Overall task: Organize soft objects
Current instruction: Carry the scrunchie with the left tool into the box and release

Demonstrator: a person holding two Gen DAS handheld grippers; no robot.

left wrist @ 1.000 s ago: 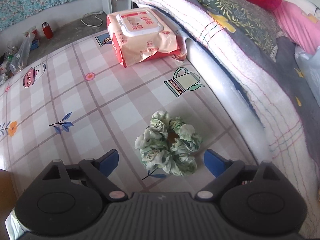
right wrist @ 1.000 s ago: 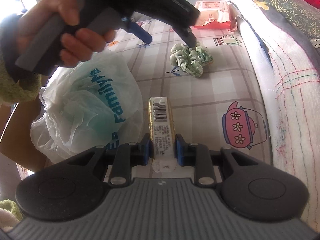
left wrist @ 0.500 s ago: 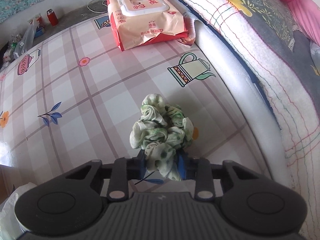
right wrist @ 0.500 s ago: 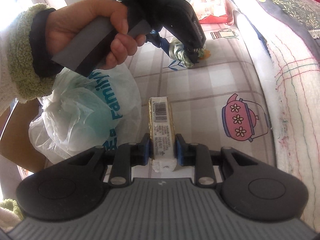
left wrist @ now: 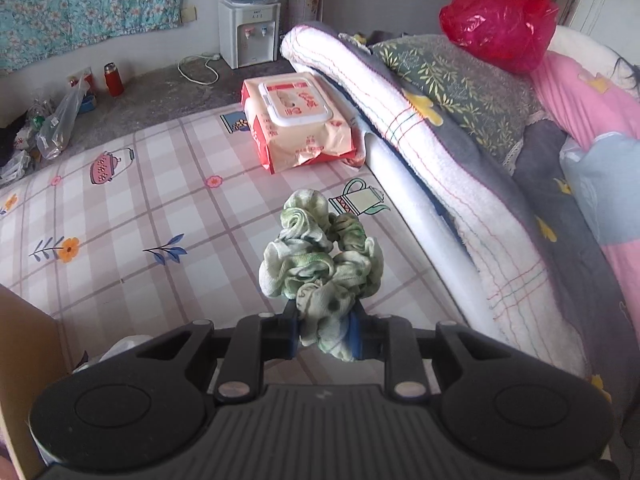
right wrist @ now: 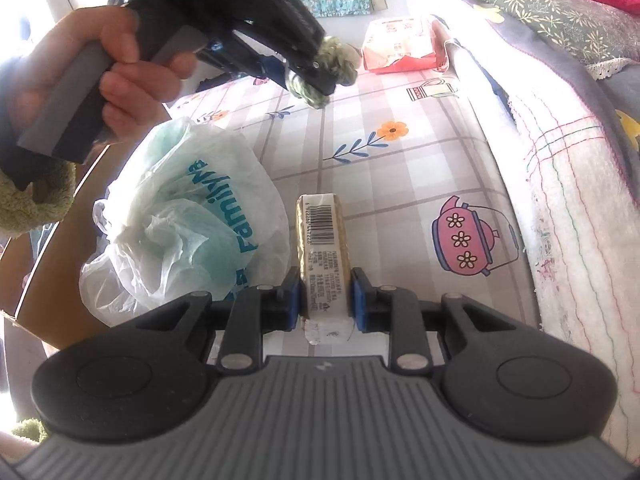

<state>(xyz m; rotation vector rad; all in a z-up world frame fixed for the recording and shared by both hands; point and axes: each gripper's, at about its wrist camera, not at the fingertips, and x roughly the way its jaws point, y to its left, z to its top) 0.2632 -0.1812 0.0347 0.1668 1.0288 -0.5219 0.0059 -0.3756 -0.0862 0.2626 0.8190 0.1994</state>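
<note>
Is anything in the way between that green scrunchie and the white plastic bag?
Nothing visible. The scrunchie hangs lifted in the left gripper, with open air above the bag below it.

Scrunchie [left wrist: 320, 268]: ruffled pale-green fabric with darker green mottling, bunched and standing upright, lower centre of the left wrist view, raised clear of the checked cloth; seen upper centre in the right wrist view [right wrist: 340, 60].

Tissue pack [right wrist: 323, 252]: slim yellowish packet with barcode on top, lying lengthwise, centre of the right wrist view, just beside a white plastic bag [right wrist: 180, 216] at left, crumpled, with teal lettering.
</note>
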